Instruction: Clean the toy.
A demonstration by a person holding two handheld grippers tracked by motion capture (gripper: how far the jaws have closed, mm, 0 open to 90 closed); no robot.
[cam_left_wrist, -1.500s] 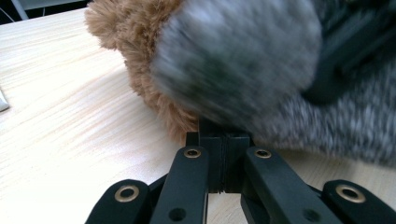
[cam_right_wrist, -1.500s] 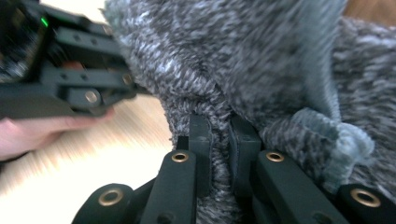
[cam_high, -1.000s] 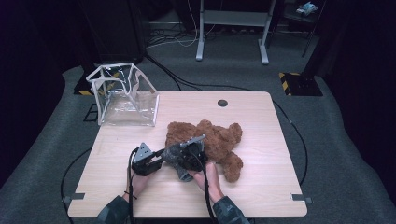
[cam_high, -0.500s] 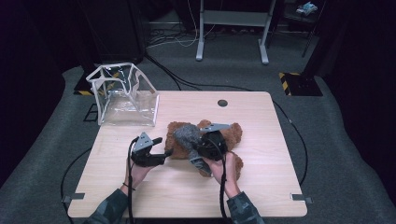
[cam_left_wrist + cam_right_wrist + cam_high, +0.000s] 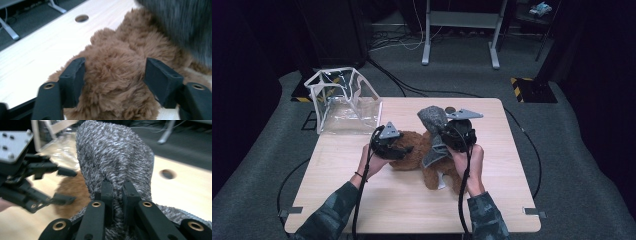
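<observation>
Brown teddy bear (image 5: 432, 160) lay on the wooden table (image 5: 362, 200), near the middle, with a grey knitted garment (image 5: 432, 120) lifted off its upper part. Garment pinched in the right gripper (image 5: 447, 137), jaws clamped tight on a fold of the knit (image 5: 117, 192), the rest standing up like a hood above the pads and trailing down over the bear. Left gripper (image 5: 404, 149) set just beside it, jaws astride a fluffy brown limb (image 5: 112, 82), lately widened then eased in a little; fur bulged between the pads, left pad touching it, right pad apparently just clear, so no firm hold. Clear plastic bag (image 5: 344, 102) with white edging stood upright at the far left corner, well apart. Round cable hole (image 5: 81, 18) showed beyond the bear.
</observation>
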